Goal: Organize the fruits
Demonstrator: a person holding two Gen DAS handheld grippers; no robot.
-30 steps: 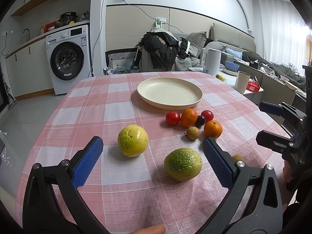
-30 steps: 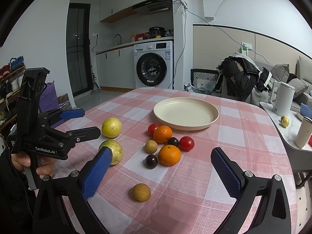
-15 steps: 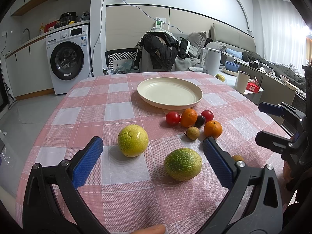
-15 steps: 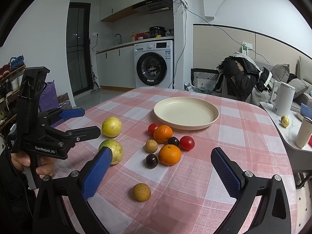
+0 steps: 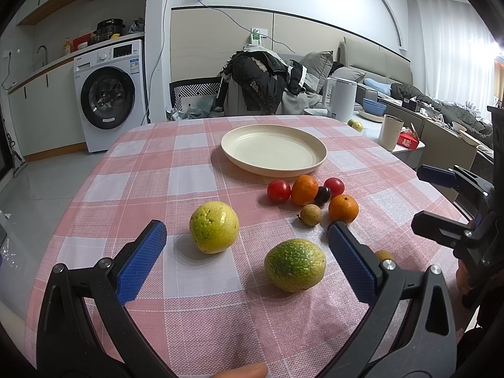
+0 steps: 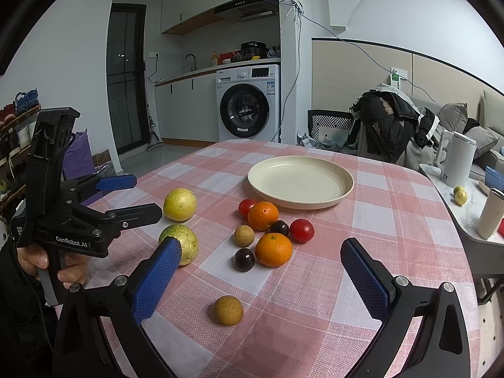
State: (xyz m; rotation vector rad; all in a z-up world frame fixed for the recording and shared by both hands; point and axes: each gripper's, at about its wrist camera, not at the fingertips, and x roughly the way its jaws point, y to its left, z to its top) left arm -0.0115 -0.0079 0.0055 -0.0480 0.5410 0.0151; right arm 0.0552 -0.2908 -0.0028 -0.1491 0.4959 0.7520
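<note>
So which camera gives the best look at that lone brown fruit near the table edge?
The right wrist view: the lone brown fruit lies whole and unobstructed between the open right tongs. In the left wrist view only a sliver peeks out behind a finger of the left tongs.

Right tool (image 6: 261, 271) gapes wide over scattered fruit (image 6: 273, 249) near empty plate (image 6: 300, 183).

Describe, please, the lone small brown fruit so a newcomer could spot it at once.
Start at the cream plate on the checked tablecloth, then come past the fruit cluster toward the camera. The small brown fruit lies alone, apart from its twin in the cluster.
</note>
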